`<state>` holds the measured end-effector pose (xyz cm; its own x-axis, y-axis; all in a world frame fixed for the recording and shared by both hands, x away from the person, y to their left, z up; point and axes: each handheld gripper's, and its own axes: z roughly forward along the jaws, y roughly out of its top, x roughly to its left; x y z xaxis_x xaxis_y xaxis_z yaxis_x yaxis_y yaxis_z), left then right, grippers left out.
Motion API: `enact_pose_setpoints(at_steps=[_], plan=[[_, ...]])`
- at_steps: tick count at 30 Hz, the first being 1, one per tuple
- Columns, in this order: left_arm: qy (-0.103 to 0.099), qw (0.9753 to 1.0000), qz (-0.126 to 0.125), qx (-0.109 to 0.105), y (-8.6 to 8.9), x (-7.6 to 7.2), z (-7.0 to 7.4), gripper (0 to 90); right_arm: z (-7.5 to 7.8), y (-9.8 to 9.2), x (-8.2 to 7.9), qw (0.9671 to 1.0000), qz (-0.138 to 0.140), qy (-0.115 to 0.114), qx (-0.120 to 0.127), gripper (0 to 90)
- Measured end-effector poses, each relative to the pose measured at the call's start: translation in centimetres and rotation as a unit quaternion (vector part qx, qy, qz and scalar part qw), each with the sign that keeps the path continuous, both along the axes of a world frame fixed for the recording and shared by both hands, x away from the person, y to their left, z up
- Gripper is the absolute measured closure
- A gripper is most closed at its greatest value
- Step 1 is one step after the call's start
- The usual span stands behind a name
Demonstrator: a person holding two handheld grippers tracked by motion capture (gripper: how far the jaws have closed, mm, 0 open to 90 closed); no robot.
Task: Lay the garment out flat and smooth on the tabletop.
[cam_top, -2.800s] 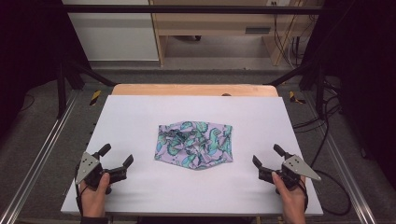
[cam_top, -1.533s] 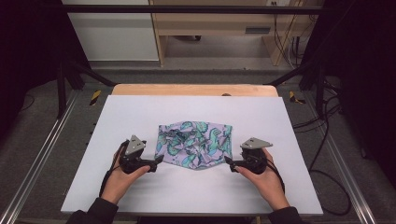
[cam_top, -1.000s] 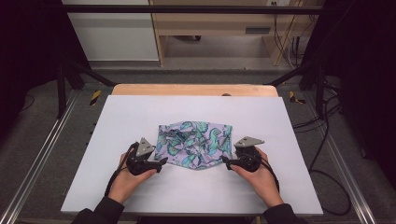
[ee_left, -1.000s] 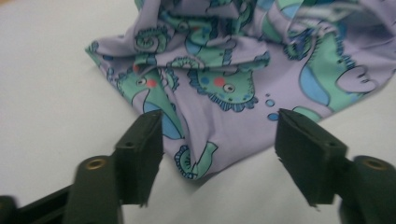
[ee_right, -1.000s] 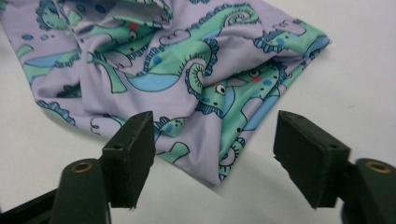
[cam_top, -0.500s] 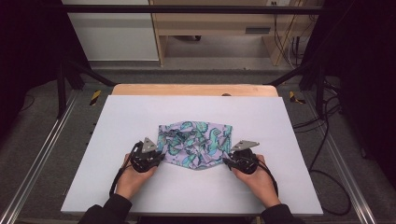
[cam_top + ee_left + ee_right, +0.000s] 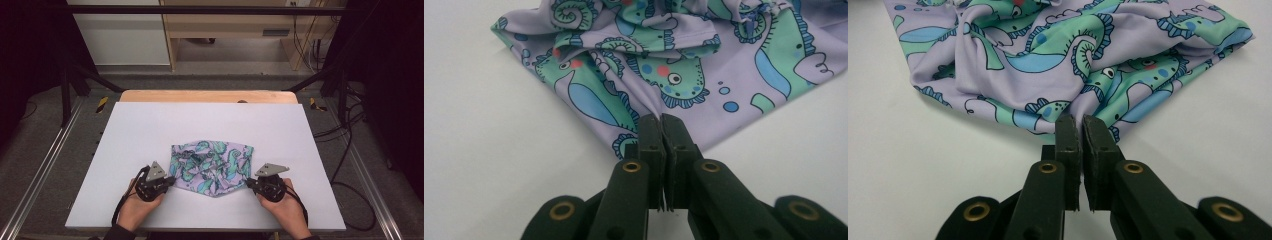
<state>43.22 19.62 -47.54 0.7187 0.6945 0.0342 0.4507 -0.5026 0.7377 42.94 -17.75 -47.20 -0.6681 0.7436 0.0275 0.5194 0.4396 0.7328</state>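
Seahorse-print cloth (image 7: pixel 211 167) lies rumpled at the near-centre of the white table (image 7: pixel 150 125). Left gripper (image 7: pixel 660 131) is clenched on its near-left corner, right gripper (image 7: pixel 1081 131) clenched on its near-right edge. Risk: both bites look thin, so fabric may slip out when lifted or pulled.

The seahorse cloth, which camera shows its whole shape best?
The high view: the seahorse cloth lies whole on the white table. Each gripper view shows just one near corner, pinched by the left gripper or the right gripper.
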Motion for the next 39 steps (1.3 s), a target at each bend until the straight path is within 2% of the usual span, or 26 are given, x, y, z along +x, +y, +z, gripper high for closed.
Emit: enact_pose_setpoints(at_steps=[2, 5, 7, 9, 11, 13, 18, 22, 23, 25, 27, 29, 32, 35, 39], plan=[[-0.014, 0.9999, 0.004, 0.000, -0.1, -0.8, 0.1, 83.3, -0.1, -0.2, -0.8, 1.0000, 0.000, -0.001, -0.001, 82.8], [-0.043, 0.9990, 0.014, -0.004, 0.0, -1.5, 0.8, 65.9, 0.3, -0.3, -1.4, 0.9999, -0.006, -0.014, 0.004, 64.3], [-0.059, 0.9979, 0.020, -0.020, -0.2, -1.7, 1.5, 55.6, 0.8, -0.1, -1.8, 0.9996, -0.011, -0.026, 0.006, 52.4], [-0.066, 0.9972, 0.017, -0.030, -0.6, -1.6, 1.9, 52.0, 1.3, 0.5, -2.0, 0.9995, -0.006, -0.031, 0.008, 45.4], [-0.067, 0.9971, 0.009, -0.036, -1.5, -1.2, 1.9, 49.0, 1.7, 1.4, -2.0, 0.9993, 0.003, -0.035, 0.010, 42.3], [-0.070, 0.9971, -0.003, -0.028, -2.7, -0.8, 1.7, 47.1, 1.9, 2.3, -2.0, 0.9991, 0.014, -0.037, 0.012, 40.1], [-0.066, 0.9976, -0.019, -0.002, -5.2, 0.4, 1.0, 47.4, 1.6, 5.0, -1.7, 0.9986, 0.040, -0.033, 0.008, 40.5], [-0.057, 0.9975, -0.029, 0.027, -6.4, 1.4, 0.5, 60.8, 0.8, 7.0, -1.2, 0.9980, 0.058, -0.025, -0.002, 43.7], [-0.055, 0.9975, -0.031, 0.032, -6.5, 1.5, 0.4, 68.6, 0.6, 7.3, -1.0, 0.9978, 0.061, -0.024, -0.008, 48.9], [-0.045, 0.9981, -0.029, 0.032, -6.4, 1.7, 0.4, 79.9, 0.5, 7.6, -0.7, 0.9973, 0.067, -0.024, -0.017, 66.6], [-0.052, 0.9981, -0.024, 0.025, -5.9, 1.3, 0.8, 88.4, 0.7, 7.5, -0.4, 0.9970, 0.073, -0.021, -0.015, 79.6], [-0.056, 0.9979, -0.021, 0.023, -5.0, 0.8, 1.4, 89.3, 1.1, 7.0, -0.1, 0.9971, 0.070, -0.023, -0.015, 85.3], [-0.054, 0.9985, -0.012, 0.004, -2.8, 0.0, 2.3, 89.4, 1.8, 5.6, 0.5, 0.9980, 0.056, -0.027, -0.009, 87.1], [-0.048, 0.9988, 0.002, -0.003, -0.5, -0.5, 2.8, 89.4, 2.3, 4.2, 1.2, 0.9986, 0.043, -0.028, -0.013, 87.3], [-0.042, 0.9990, 0.017, 0.004, 2.2, -0.9, 2.7, 89.4, 2.4, 2.5, 2.1, 0.9994, 0.025, -0.022, -0.013, 87.4]])
